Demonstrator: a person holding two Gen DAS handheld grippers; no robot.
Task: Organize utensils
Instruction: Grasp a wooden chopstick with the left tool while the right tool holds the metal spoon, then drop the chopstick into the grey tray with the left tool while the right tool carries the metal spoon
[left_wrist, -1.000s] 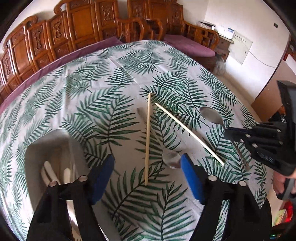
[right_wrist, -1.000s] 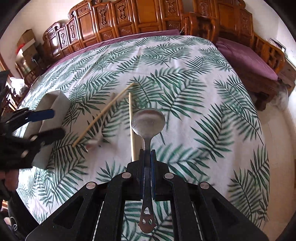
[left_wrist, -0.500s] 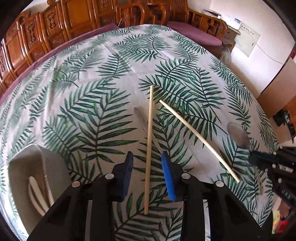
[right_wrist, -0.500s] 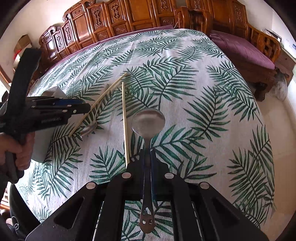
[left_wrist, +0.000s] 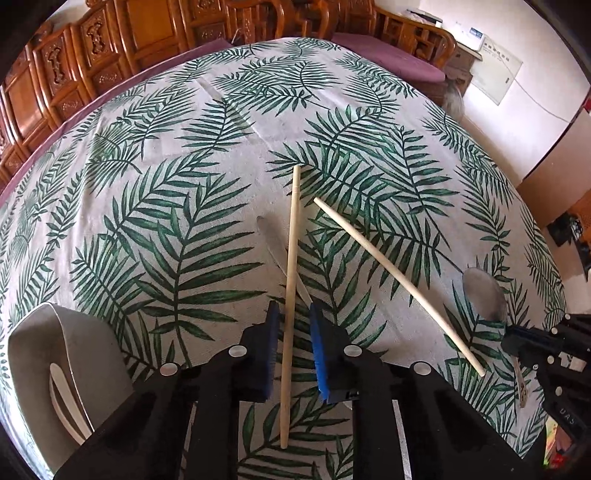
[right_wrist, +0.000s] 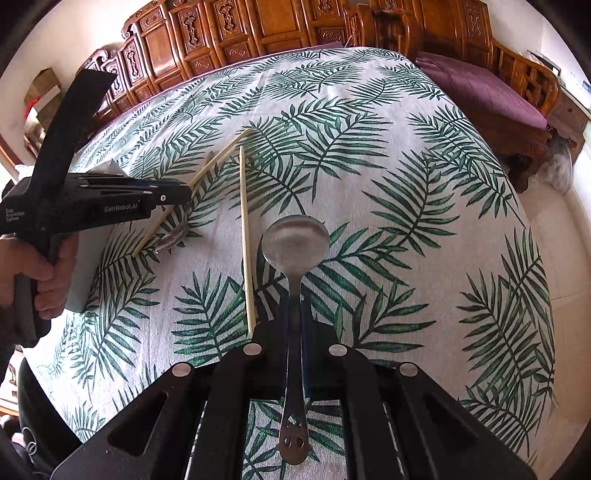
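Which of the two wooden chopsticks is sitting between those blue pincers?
The upright-running chopstick, lying over a spoon handle, sits between the closing left gripper. The slanted chopstick lies free to its right.

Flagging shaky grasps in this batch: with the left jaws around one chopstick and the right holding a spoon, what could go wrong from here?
1. The left gripper jaws are closing on the chopstick, pads not yet touching; the thin stick may roll out.
2. That chopstick lies across a second spoon, which a lift could drag.
3. The right gripper pinches the held spoon by its thin handle, so it might pivot.
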